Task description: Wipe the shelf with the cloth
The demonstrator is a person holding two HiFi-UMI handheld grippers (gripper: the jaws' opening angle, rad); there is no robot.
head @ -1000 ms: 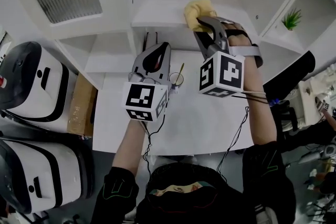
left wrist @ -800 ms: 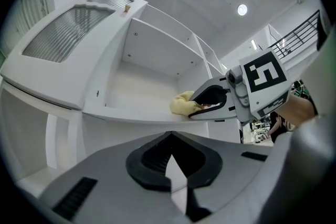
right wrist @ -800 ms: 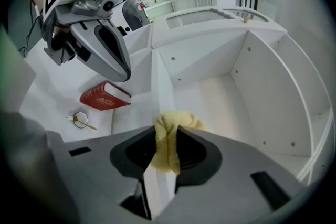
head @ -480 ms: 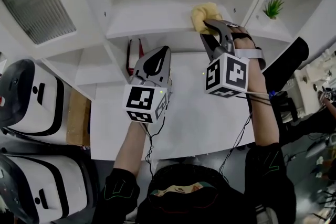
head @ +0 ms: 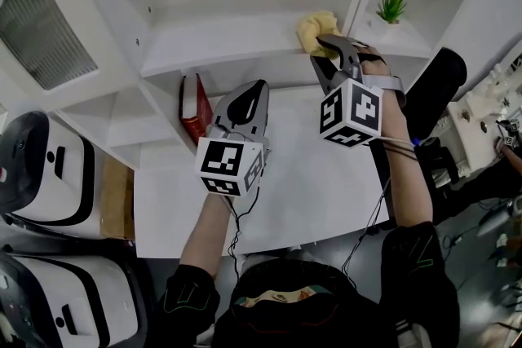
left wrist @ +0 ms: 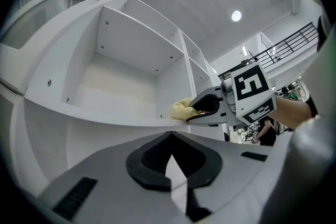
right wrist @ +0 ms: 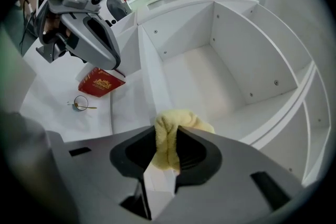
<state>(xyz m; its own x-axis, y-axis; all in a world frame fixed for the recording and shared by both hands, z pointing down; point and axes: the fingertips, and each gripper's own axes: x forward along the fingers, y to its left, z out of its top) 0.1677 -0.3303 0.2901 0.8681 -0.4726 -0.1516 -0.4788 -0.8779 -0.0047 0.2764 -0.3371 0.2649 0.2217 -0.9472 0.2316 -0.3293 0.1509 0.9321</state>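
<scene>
Head view: at upper centre the right hand-held gripper point(head: 320, 46) presses the yellow cloth point(head: 315, 22) onto the white shelf point(head: 220, 45), beside a vertical divider. The left hand-held gripper point(head: 256, 90) hangs mid-frame above the worktop point(head: 302, 175), near a red book point(head: 194, 103). Left gripper view: the jaws are closed, with nothing between them; the cloth lies at centre on the shelf edge. Right gripper view: the jaws are clamped on a fold of the cloth, lower centre

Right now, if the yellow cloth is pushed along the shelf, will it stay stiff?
Probably not: the cloth folds and bunches where the right tongs pinch it, so it should flop. Its fuzzy surface would likely drag on the shelf rather than slide.
</scene>
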